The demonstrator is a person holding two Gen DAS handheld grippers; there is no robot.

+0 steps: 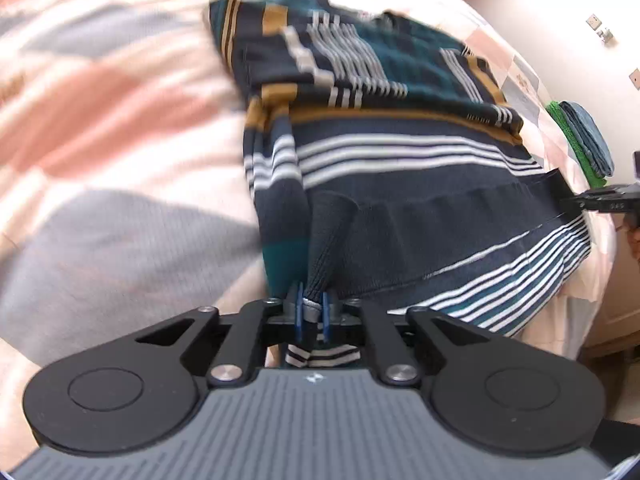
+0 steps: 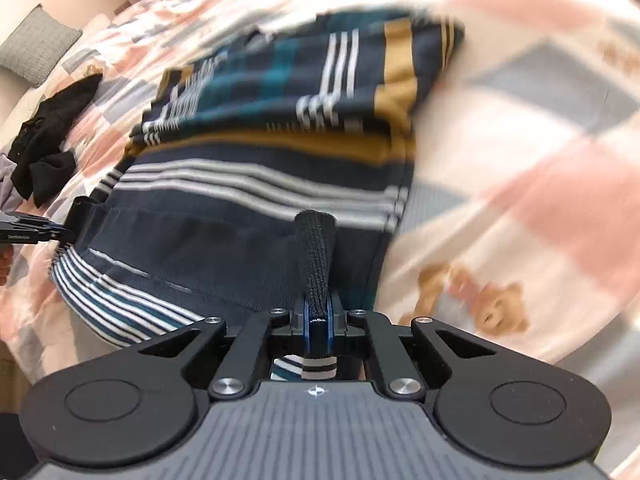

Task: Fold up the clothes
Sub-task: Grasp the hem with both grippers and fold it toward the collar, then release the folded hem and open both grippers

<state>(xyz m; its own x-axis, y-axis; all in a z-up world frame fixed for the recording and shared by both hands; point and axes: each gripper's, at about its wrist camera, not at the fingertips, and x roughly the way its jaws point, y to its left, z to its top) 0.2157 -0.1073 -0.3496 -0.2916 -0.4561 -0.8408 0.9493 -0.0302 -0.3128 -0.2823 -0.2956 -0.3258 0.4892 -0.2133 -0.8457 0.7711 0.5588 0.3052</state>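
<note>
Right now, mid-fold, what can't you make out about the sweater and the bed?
- Striped sweater: far end smeared by motion blur in both views; neckline unreadable.
- Left gripper and right gripper: pinched hem hides the pads.
- Green and blue cloth: cut by the left view's edge.
- Black garment: too crumpled to identify.

In the left wrist view the sweater (image 1: 400, 140) lies on the bed (image 1: 100, 128), filling the centre of the frame, with the left claw (image 1: 313, 312) at its near edge, lower centre. The right claw (image 1: 600, 200) meets the same edge at far right, below a folded stack (image 1: 584, 136). In the right wrist view, dark clothes (image 2: 48, 140) lie at left, a cushion (image 2: 38, 46) upper left.
</note>
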